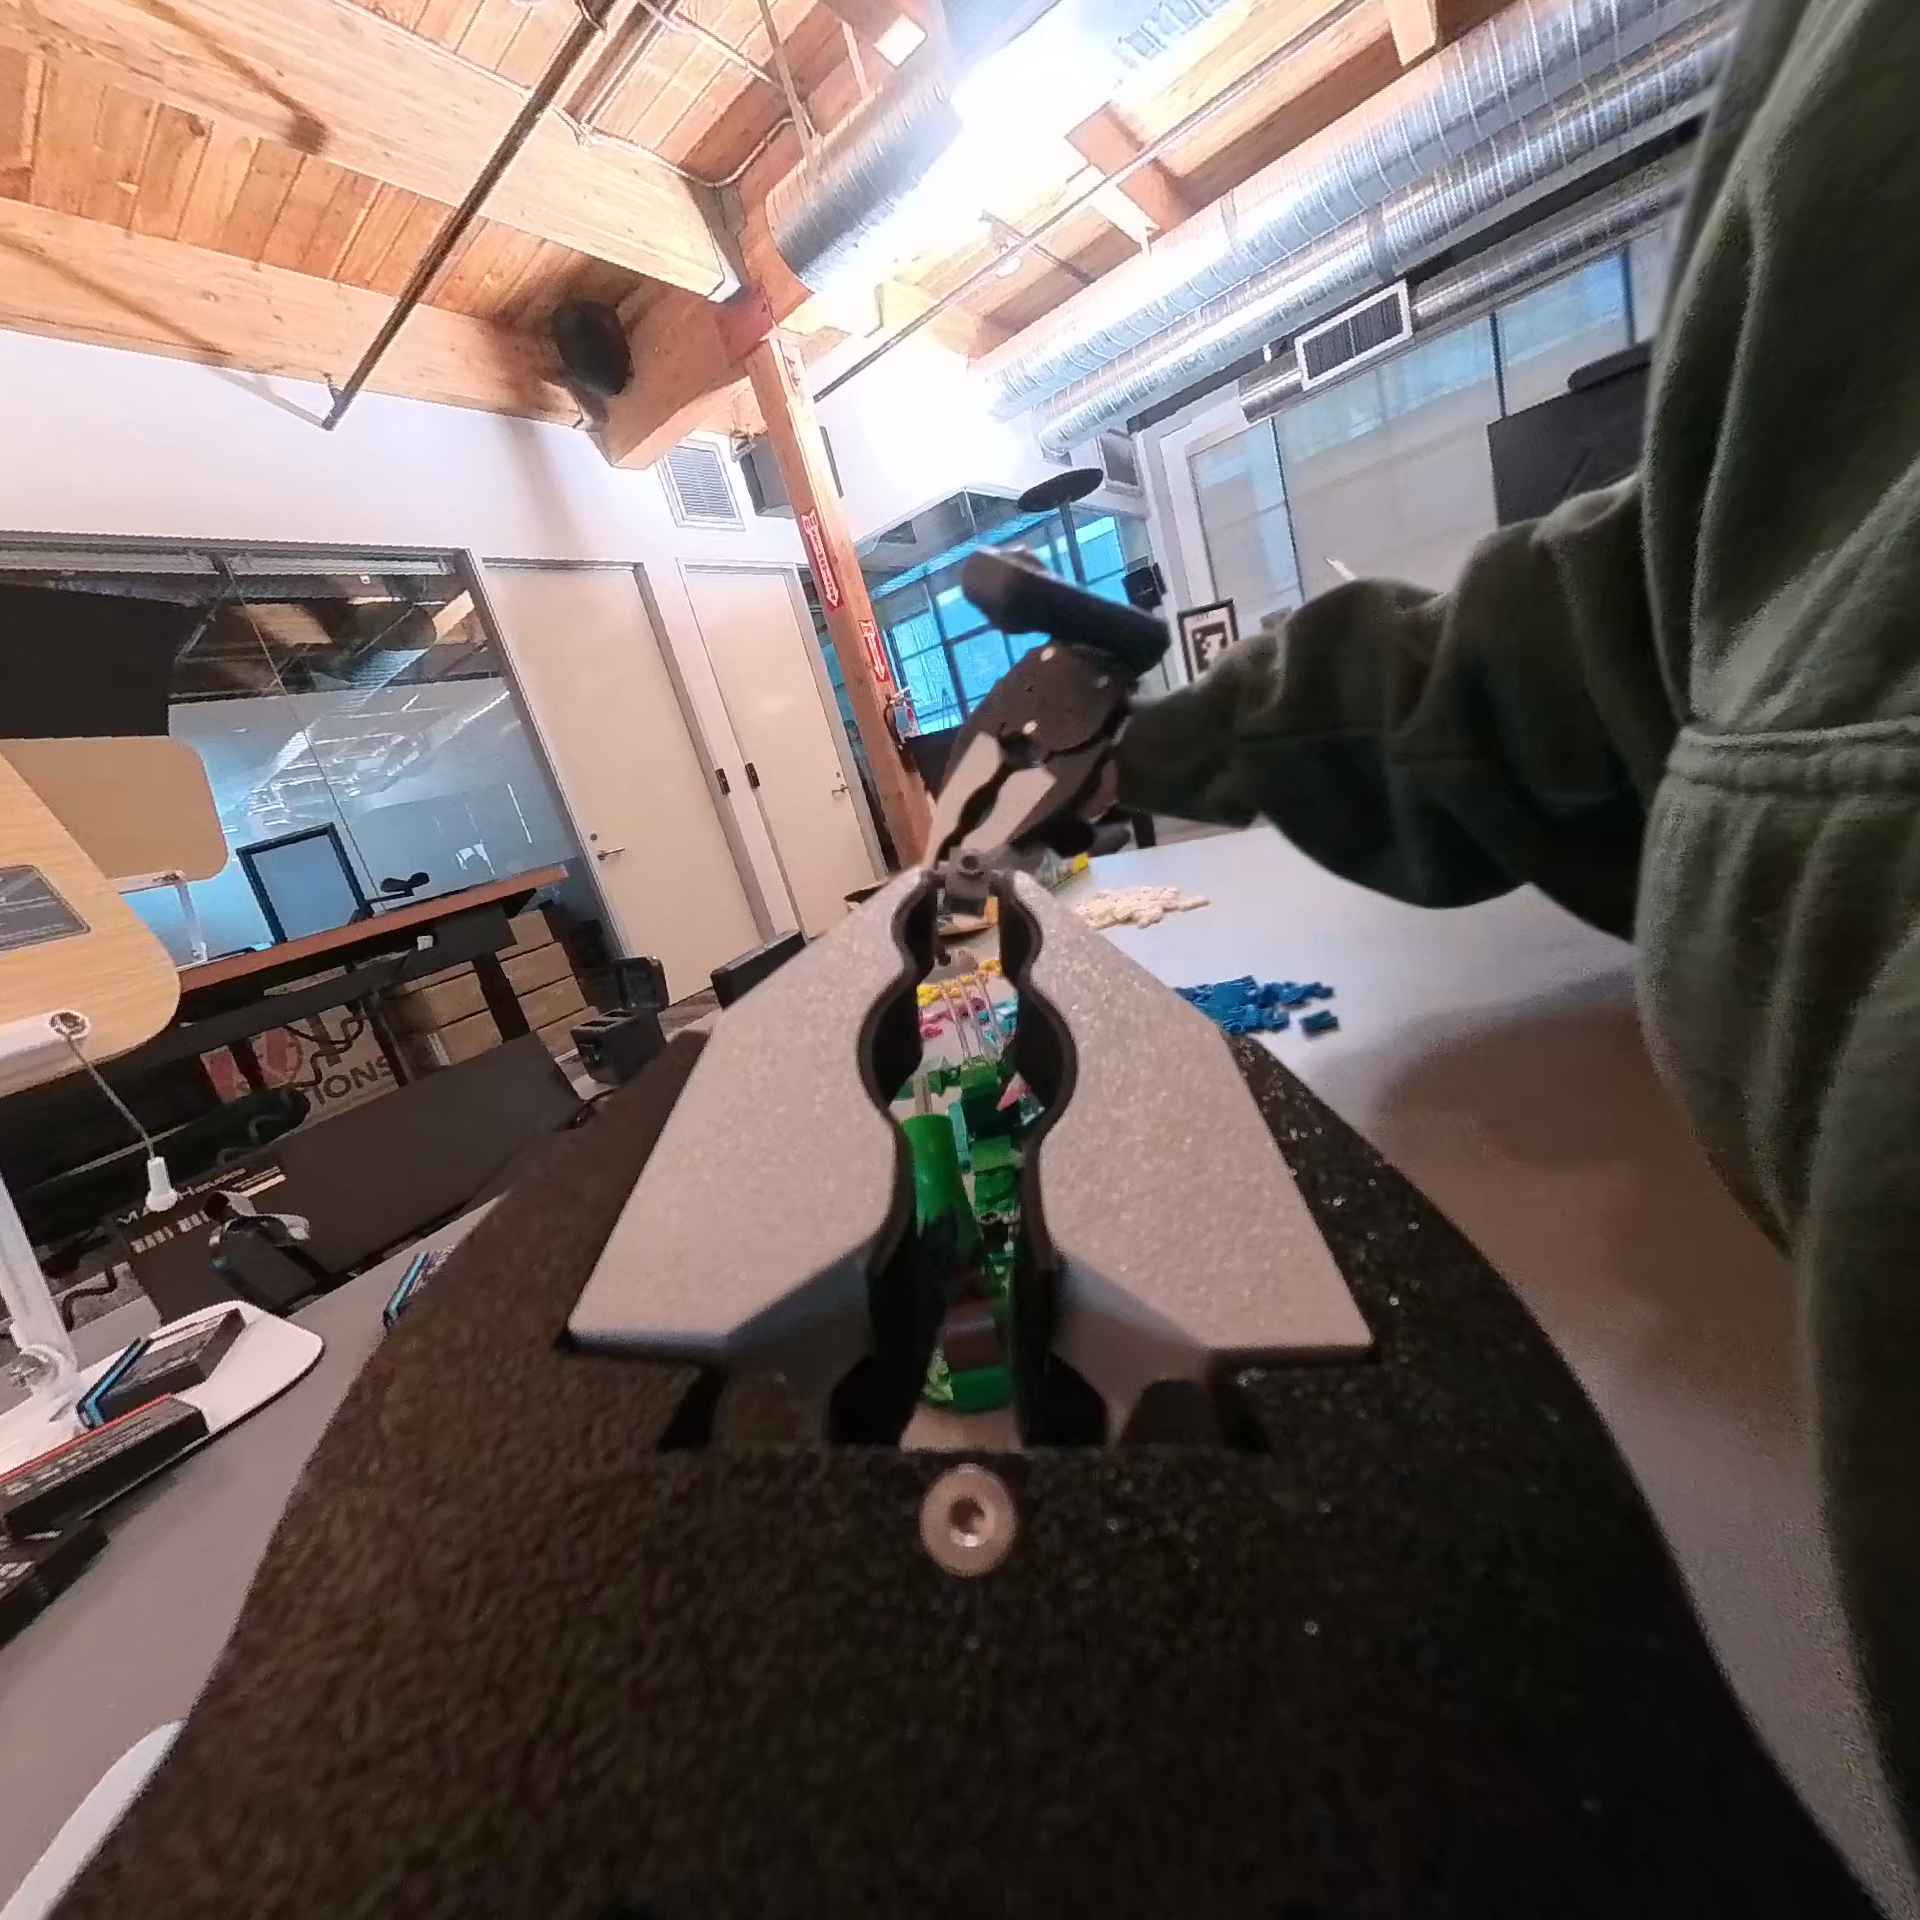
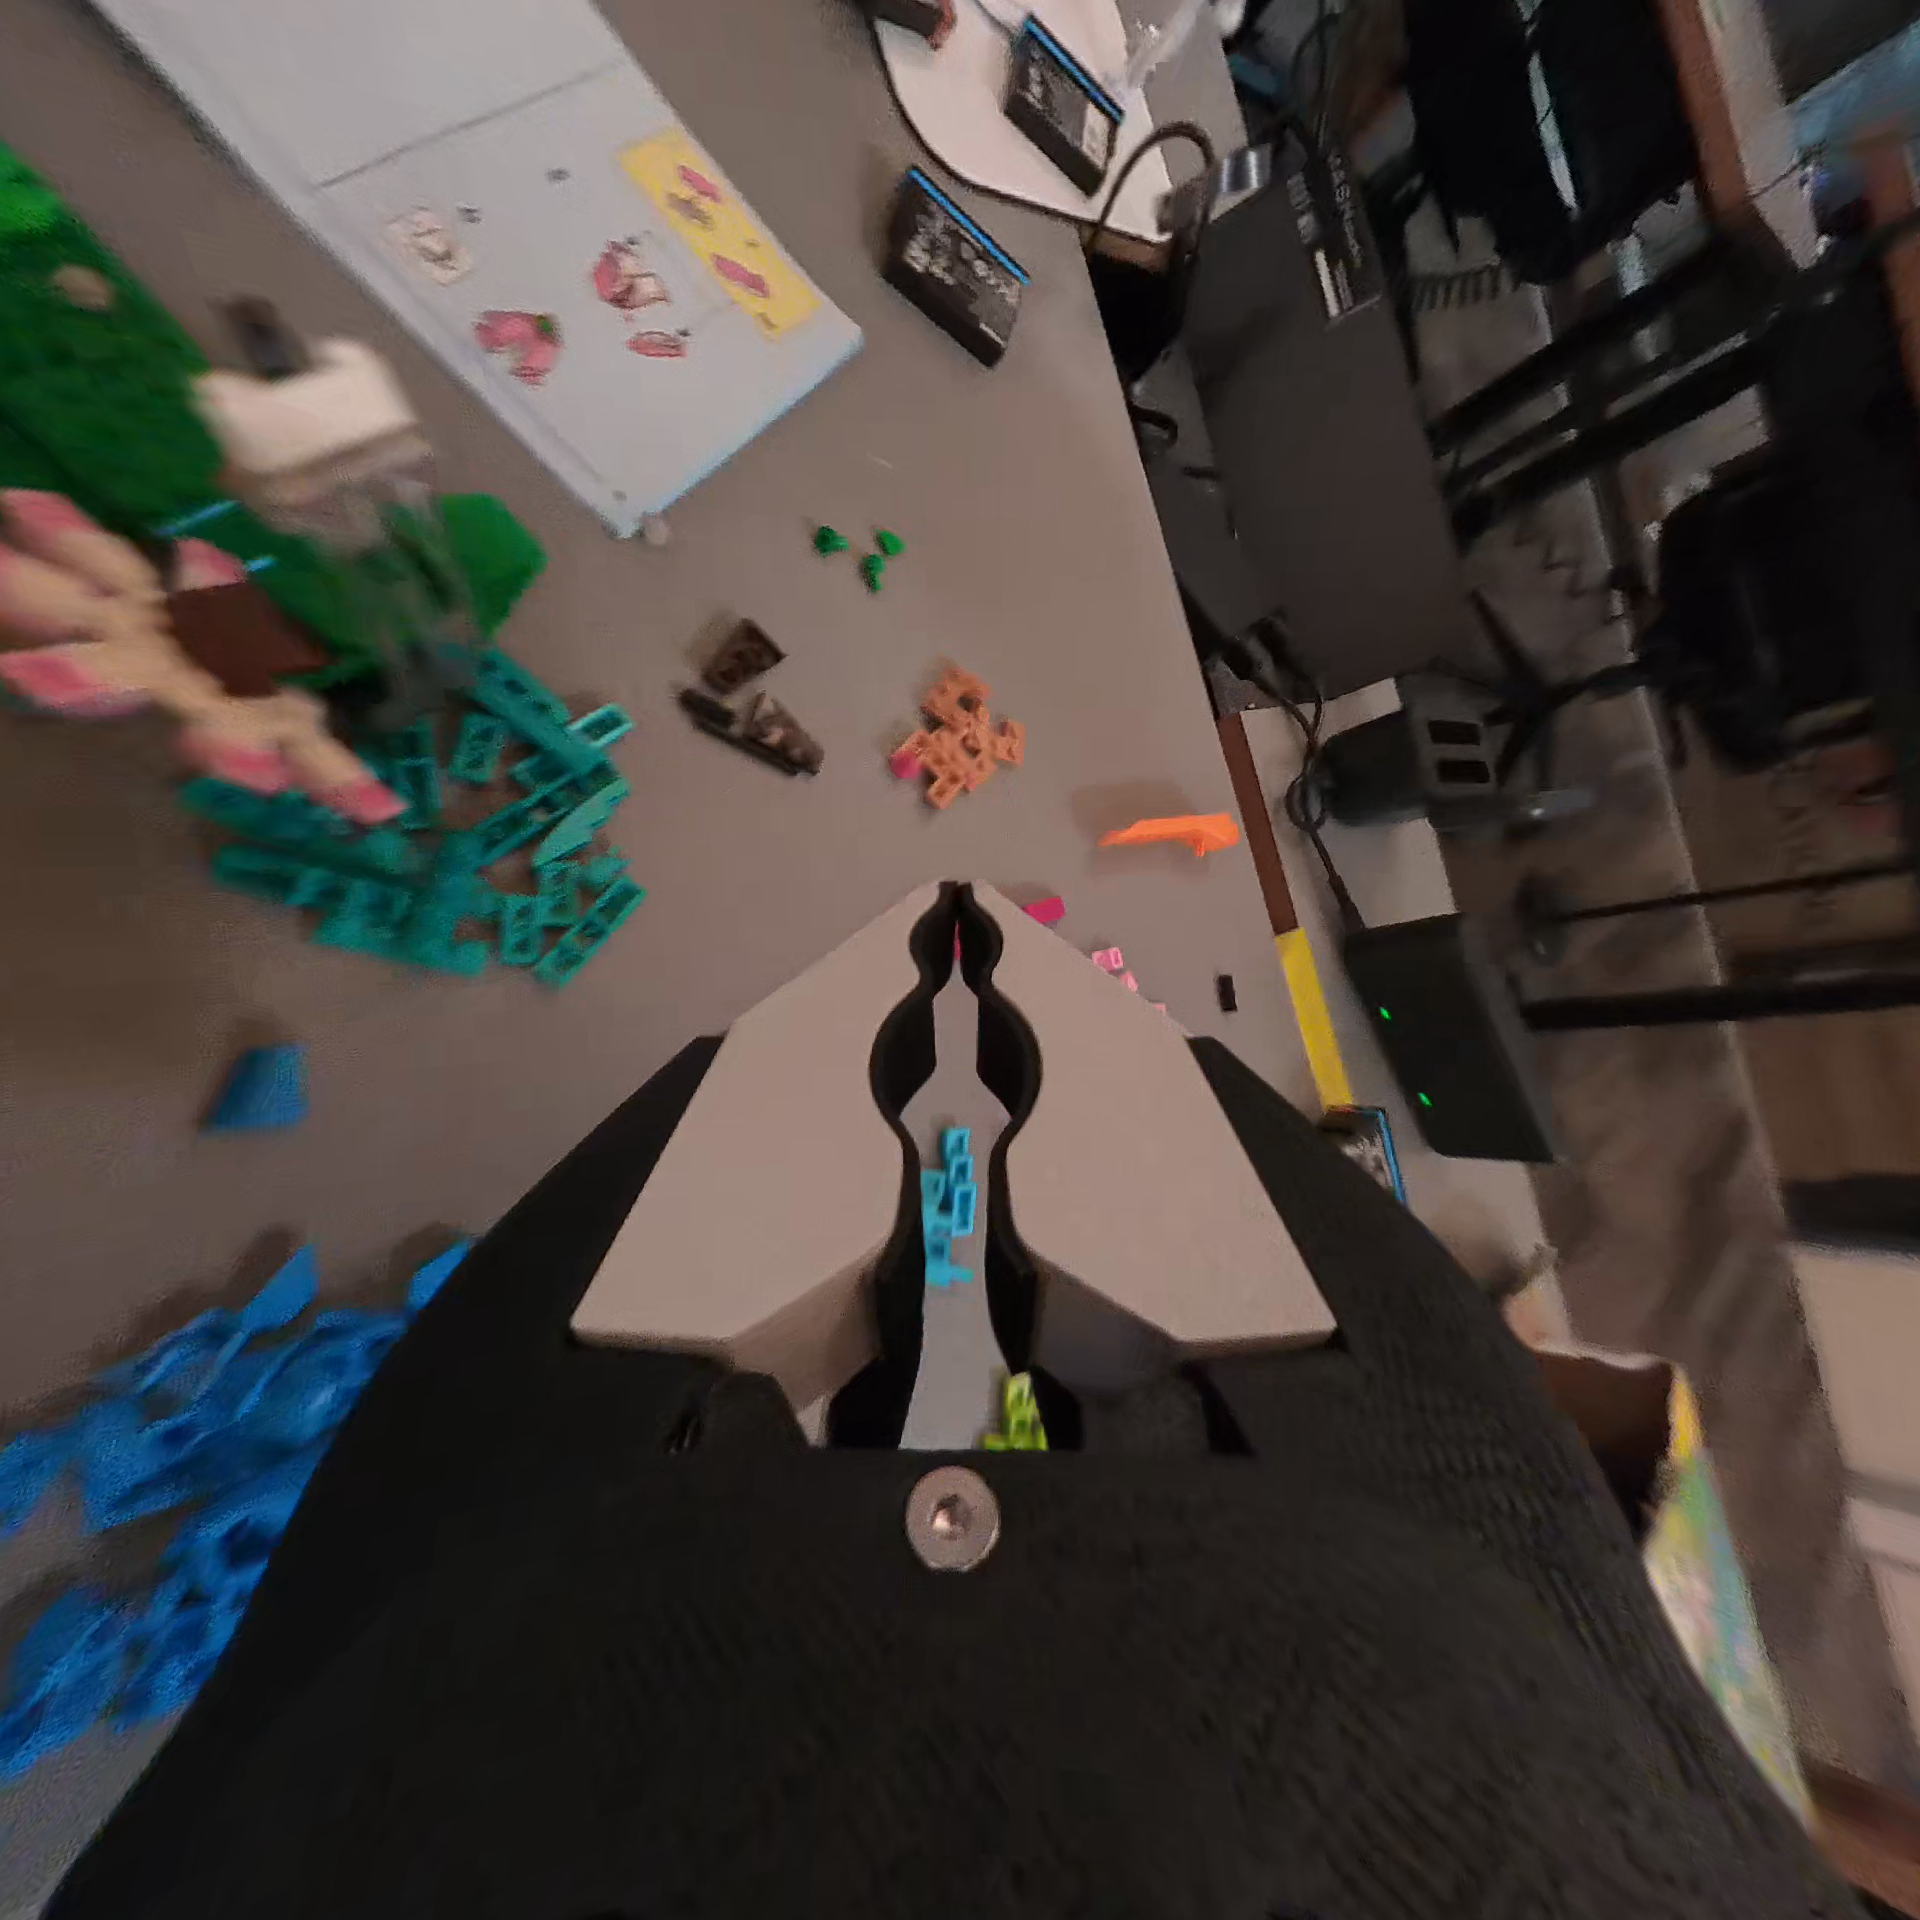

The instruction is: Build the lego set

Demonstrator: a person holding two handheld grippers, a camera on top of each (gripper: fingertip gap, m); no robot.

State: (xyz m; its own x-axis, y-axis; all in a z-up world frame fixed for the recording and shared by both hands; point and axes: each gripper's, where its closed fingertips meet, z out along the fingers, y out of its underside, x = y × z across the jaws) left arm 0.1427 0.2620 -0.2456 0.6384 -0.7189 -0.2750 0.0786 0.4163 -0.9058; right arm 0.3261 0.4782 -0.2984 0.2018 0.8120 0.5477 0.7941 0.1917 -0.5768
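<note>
In the left wrist view my left gripper (image 1: 968,883) is shut on a small dark grey piece (image 1: 966,881) with a round stud on top, held up above the table. The right gripper (image 1: 940,854) reaches in from beyond, held by a green-sleeved arm, with its tips just above that piece. In the right wrist view the right gripper (image 2: 954,896) is shut, its tips together with nothing between them. A green build (image 1: 951,1195) shows below, through the left fingers. It also appears, blurred, with pink and tan parts, at the left edge of the right wrist view (image 2: 94,416).
The grey table (image 2: 727,935) holds piles of teal pieces (image 2: 447,831), blue pieces (image 2: 156,1455), orange-tan pieces (image 2: 961,732), dark brown pieces (image 2: 748,696) and small green pieces (image 2: 862,551). An instruction booklet (image 2: 499,239) lies at the back. An orange tool (image 2: 1174,831) lies near the table's right edge. Spacing between my two grippers at the tips: around 30 cm.
</note>
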